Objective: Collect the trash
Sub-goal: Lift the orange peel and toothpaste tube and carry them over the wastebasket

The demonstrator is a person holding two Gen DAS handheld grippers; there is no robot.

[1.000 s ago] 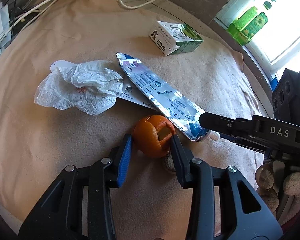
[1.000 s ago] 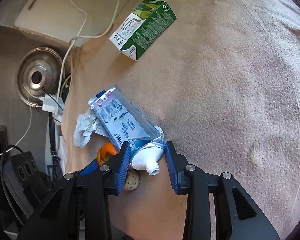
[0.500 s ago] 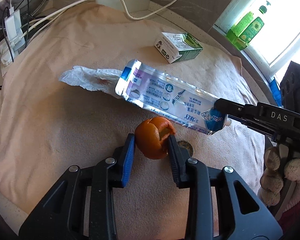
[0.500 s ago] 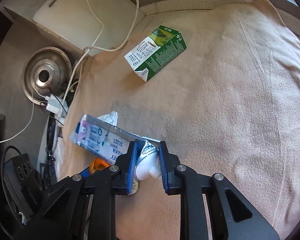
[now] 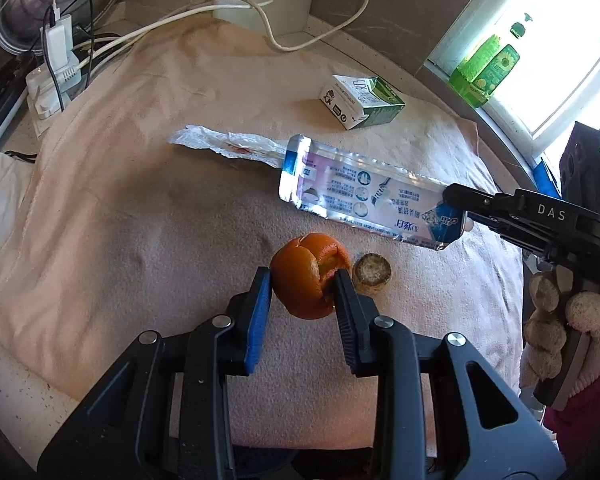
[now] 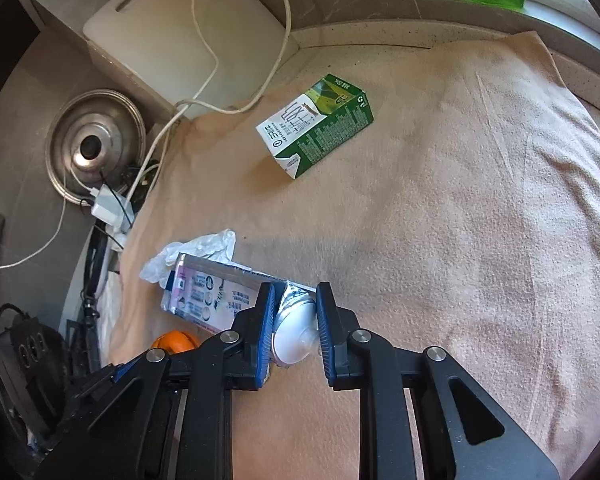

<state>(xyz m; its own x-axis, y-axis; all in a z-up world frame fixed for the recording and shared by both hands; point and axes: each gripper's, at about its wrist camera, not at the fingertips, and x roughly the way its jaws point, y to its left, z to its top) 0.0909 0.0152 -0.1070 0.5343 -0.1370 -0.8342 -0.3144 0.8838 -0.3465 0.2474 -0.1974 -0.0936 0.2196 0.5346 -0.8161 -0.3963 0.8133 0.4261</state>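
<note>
An orange peel (image 5: 300,272), still ball-shaped, is clamped between the blue pads of my left gripper (image 5: 303,280), a little above the pink cloth (image 5: 140,220). A flattened silver and purple toothpaste tube (image 5: 364,200) hangs out sideways over the cloth, with my right gripper (image 5: 460,204) shut on its white neck. In the right wrist view the tube (image 6: 208,296) sticks out to the left of the right gripper (image 6: 296,292). A crumpled white tissue (image 5: 228,142) lies on the cloth behind the tube's flat end. A green and white milk carton (image 5: 360,100) lies on its side farther back.
A small round brown stub (image 5: 371,278) sits on the cloth just right of the peel. White cables (image 5: 260,12), a plug block (image 5: 56,80) and a steel pot lid (image 6: 94,144) crowd the far left. Green bottles (image 5: 484,72) stand on the windowsill. A gloved hand (image 5: 556,320) holds the right gripper.
The right jaws closed on the tube's neck and lifted it, swinging its flat end up off the tissue. The left gripper tightened on the peel and raised it, uncovering the brown stub.
</note>
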